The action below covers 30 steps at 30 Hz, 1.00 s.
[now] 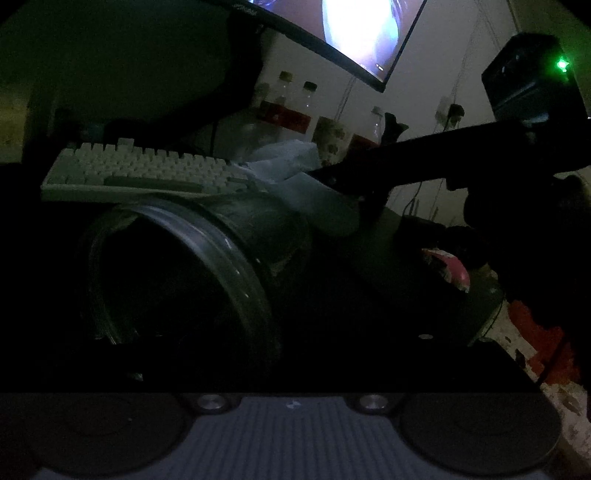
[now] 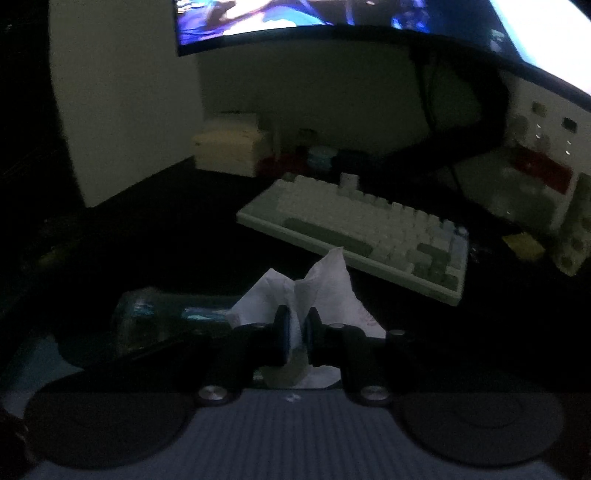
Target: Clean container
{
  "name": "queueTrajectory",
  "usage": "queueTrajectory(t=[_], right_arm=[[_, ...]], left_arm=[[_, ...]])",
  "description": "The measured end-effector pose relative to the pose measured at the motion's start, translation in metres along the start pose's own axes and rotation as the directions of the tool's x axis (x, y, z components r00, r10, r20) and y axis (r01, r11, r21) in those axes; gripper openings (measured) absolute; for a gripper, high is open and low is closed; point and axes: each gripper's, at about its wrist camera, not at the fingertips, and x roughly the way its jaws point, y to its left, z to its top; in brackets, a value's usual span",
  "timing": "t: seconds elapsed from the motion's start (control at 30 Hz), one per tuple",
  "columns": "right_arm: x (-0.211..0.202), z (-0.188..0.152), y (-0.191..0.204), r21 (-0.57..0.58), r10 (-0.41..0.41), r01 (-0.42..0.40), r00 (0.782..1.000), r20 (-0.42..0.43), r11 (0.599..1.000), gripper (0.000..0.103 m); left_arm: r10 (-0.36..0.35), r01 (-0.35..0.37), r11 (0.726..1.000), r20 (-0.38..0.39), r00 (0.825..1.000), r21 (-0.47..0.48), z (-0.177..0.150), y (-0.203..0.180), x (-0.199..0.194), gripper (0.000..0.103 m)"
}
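The scene is very dark. A clear round container (image 1: 207, 258) lies on its side right in front of the left wrist camera, its rim toward me. The left gripper's fingers are lost in shadow around it, so its grip is unclear. My right gripper (image 2: 295, 332) is shut on a white tissue (image 2: 325, 288), which sticks up above the pads. In the left wrist view the right gripper (image 1: 354, 181) comes in from the right and holds the tissue (image 1: 295, 173) against the container's upper side. The container (image 2: 159, 321) shows dimly at lower left in the right wrist view.
A white keyboard (image 2: 369, 229) lies on the dark desk behind the container; it also shows in the left wrist view (image 1: 144, 170). A lit monitor (image 1: 354, 33) hangs above. Bottles (image 1: 291, 107) and boxes stand at the back. A pink object (image 1: 450, 266) lies at right.
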Motion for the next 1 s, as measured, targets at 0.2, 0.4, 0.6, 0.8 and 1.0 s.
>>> queueTrajectory(t=[0.2, 0.4, 0.6, 0.8, 1.0], right_arm=[[-0.006, 0.000, 0.022, -0.036, 0.138, -0.138, 0.990, 0.004, 0.990, 0.013], [-0.001, 0.002, -0.004, 0.021, 0.049, -0.049, 0.999, -0.017, 0.999, 0.013], [0.004, 0.004, 0.000, -0.004, -0.001, 0.001, 1.000, -0.010, 1.000, 0.013], [-0.004, 0.000, 0.039, -0.093, 0.121, -0.120, 0.993, 0.003, 0.988, 0.011], [0.000, 0.000, 0.028, -0.084, 0.061, -0.061, 0.998, -0.008, 0.995, 0.011]], left_arm=[[0.003, -0.003, 1.000, 0.003, 1.000, -0.006, 0.000, -0.001, 0.000, 0.092], [-0.009, 0.009, 1.000, 0.005, 1.000, -0.022, 0.001, 0.004, -0.001, 0.092], [-0.009, 0.009, 0.999, 0.007, 1.000, -0.042, 0.003, 0.009, -0.001, 0.092], [0.005, -0.005, 1.000, 0.010, 1.000, -0.031, 0.003, 0.009, 0.000, 0.092], [0.011, -0.010, 0.998, 0.018, 1.000, -0.056, 0.005, 0.016, -0.003, 0.087]])
